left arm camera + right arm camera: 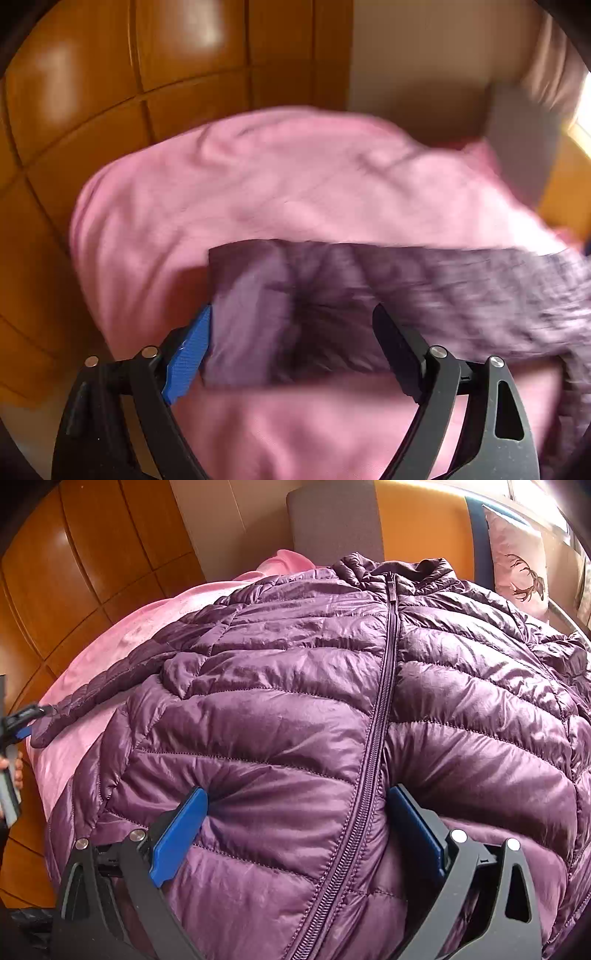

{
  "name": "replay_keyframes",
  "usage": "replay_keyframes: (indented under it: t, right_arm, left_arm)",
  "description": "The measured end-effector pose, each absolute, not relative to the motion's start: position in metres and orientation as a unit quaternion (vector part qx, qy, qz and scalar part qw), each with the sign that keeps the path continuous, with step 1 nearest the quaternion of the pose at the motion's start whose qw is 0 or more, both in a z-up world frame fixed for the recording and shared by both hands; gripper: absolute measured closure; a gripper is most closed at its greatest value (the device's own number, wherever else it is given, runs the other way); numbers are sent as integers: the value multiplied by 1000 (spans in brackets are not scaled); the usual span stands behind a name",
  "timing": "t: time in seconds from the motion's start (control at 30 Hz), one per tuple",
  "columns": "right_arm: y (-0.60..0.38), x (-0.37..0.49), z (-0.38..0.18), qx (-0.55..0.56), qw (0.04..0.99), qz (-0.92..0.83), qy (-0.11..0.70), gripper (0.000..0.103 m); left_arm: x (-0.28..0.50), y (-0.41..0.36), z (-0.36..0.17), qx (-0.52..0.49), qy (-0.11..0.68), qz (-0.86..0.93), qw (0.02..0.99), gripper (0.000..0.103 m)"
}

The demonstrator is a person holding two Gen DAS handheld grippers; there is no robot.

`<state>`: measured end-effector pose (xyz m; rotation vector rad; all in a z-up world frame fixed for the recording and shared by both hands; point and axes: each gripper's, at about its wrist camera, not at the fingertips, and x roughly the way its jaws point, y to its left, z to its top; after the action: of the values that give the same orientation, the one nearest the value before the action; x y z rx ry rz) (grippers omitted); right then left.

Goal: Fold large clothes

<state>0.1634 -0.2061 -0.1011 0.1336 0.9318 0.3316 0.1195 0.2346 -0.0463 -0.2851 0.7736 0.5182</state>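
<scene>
Two sets of fingers [295, 830] stand spread: right presses the jacket [332, 701] flat, left [291, 350] straddles its sleeve [332, 295] unpinched

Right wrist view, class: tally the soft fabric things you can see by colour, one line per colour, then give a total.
Purple: 1, the quilted jacket
Pink: 1, the cover under the jacket
Pale pink with a deer print: 1, the cushion
Total: 3
</scene>
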Motion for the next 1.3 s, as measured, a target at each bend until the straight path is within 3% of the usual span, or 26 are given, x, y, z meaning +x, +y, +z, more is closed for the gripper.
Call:
replay_keyframes:
  t: [0.13,0.33,0.43,0.5,0.53,0.57,0.6,0.67,0.7,0.77,0.87,1.0,1.03,1.07,1.1,1.13,1.17,1.2,1.3]
  right_arm:
    - [-214,157,-88,91,872,168,451,7]
    - [-286,111,-53,138,895,95,413,8]
    - [-333,81,-48,149,901,25,407,8]
    - [-359,60,-53,160,895,-13,416,8]
    - [-368,52,-58,165,890,-26,424,8]
    - [-375,43,-65,169,883,-37,436,15]
    - [-379,37,-72,174,877,-38,447,30]
    - [-380,26,-86,190,861,-23,472,50]
    - [-378,20,-87,191,863,-15,468,65]
    - [-374,12,-87,188,864,-2,467,80]
    - [-376,2,-88,172,863,3,475,85]
    - [-387,0,-93,175,855,12,488,80]
    - [-389,0,-91,175,854,14,489,75]
    - [-396,-1,-89,185,852,15,489,66]
    - [-404,4,-87,198,852,13,484,58]
    - [-413,5,-85,216,854,7,473,54]
    - [-430,5,-83,244,856,-6,457,48]
    - [-448,5,-81,273,855,-23,440,43]
    - [-511,4,-79,360,847,-88,382,40]
  left_arm:
    - [101,178,-37,-186,368,75,908,18]
    - [95,94,-66,-199,432,-127,870,19]
    - [90,66,-81,-196,458,-169,851,31]
    - [86,52,-91,-193,471,-184,841,43]
    - [84,47,-93,-187,475,-188,839,56]
    - [79,39,-94,-176,477,-193,839,71]
    - [76,36,-94,-170,477,-198,839,78]
    - [72,31,-93,-162,476,-196,842,93]
    - [67,26,-93,-155,475,-196,844,95]
    - [57,22,-92,-137,476,-193,847,97]
    - [48,19,-96,-129,487,-189,843,97]
    - [45,18,-92,-114,503,-179,838,95]
    - [46,18,-87,-108,501,-174,841,90]
    - [47,18,-82,-106,498,-173,843,75]
    - [50,20,-74,-106,489,-172,849,68]
    - [51,21,-68,-105,477,-167,856,46]
    - [53,22,-59,-103,461,-160,867,34]
    - [57,21,-52,-100,448,-155,875,34]
    - [75,11,-32,-84,425,-157,887,34]
